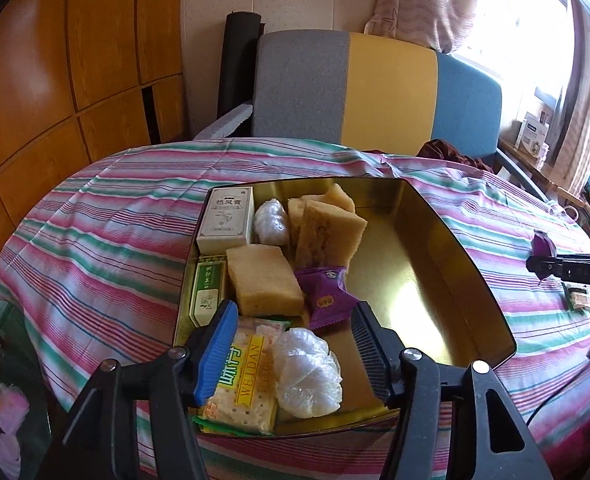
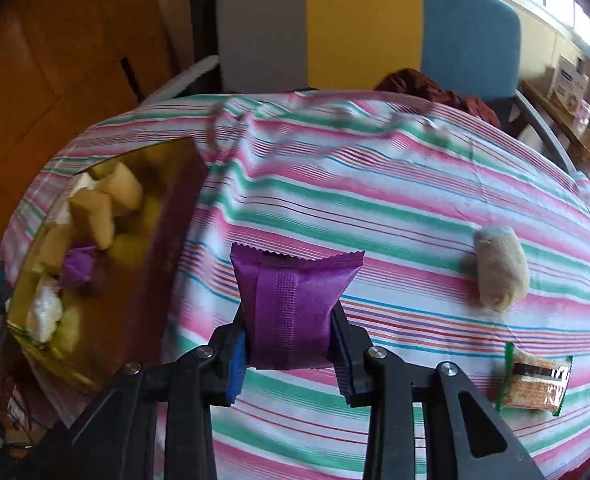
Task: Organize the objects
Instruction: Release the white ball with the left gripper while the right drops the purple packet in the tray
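Purple snack packet (image 2: 297, 312) sits clamped in our right gripper (image 2: 291, 344), tin (image 1: 475, 280) next, while our left gripper (image 1: 291, 344) hangs open, empty.

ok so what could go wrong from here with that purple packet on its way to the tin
1. The right gripper pinches only the lower part of the purple packet; the slick wrapper might slip out over the tablecloth.
2. The tin's left side is crowded with sponges and boxes, so a careless drop could land on top of them.
3. The left gripper hovers open over the tin; the two grippers could bump.
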### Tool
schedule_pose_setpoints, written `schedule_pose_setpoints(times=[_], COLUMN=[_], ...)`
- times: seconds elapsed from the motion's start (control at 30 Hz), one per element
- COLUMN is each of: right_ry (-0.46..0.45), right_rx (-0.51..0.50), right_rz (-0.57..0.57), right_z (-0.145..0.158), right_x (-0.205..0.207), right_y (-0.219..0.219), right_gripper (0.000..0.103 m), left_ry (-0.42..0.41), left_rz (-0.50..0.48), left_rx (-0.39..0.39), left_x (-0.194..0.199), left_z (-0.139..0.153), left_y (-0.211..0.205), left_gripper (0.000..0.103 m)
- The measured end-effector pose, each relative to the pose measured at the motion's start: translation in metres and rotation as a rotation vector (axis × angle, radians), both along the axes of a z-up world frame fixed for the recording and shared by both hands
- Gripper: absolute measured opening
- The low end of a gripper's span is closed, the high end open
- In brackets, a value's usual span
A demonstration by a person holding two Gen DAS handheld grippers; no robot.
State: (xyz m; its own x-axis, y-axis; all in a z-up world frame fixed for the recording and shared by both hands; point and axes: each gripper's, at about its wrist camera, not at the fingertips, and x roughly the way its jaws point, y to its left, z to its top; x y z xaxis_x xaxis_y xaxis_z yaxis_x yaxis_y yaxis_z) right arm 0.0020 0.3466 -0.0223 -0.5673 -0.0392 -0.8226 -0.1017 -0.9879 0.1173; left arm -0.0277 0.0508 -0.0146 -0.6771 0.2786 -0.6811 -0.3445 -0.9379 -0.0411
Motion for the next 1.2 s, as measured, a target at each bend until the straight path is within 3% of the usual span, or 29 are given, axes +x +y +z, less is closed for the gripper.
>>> schedule_pose_setpoints(times=[0.23, 0.47, 0.6, 0.87, 1.2], right_ry=[0.022, -0.087, -0.149, -0.151, -0.059], right_rx=[-0.038, -0.027, -0.025, -0.022, -0.039], right_rz=[0.226, 0.357, 0.421, 0.411, 0.319], right_z=[0.009, -0.024, -0.045, -0.057, -0.033], right_x=[-0.018, -0.042, -0.050, -0.049, -0.027], right_y=[-0.100, -0.170, -0.198, -0.206, -0.183], right_gripper=[0.035, 0.036, 0.036, 0.045, 0.046], left_ry=[0.023, 0.003, 0.001, 0.028, 0.040], left_rz=[0.052, 0.099, 0.113, 0.126, 0.133], left_rx=[0.021, 0.023, 0.029, 0.026, 0.014], left_x=[-0.002, -0.007, -0.007, -0.006, -0.004], left_z=[0.007, 0.000, -0.001, 0.002, 0.004], left_y=[-0.019, -0.038, -0.042, -0.045, -0.042], left_gripper=[0.062, 0.062, 0.068, 0.072, 0.075])
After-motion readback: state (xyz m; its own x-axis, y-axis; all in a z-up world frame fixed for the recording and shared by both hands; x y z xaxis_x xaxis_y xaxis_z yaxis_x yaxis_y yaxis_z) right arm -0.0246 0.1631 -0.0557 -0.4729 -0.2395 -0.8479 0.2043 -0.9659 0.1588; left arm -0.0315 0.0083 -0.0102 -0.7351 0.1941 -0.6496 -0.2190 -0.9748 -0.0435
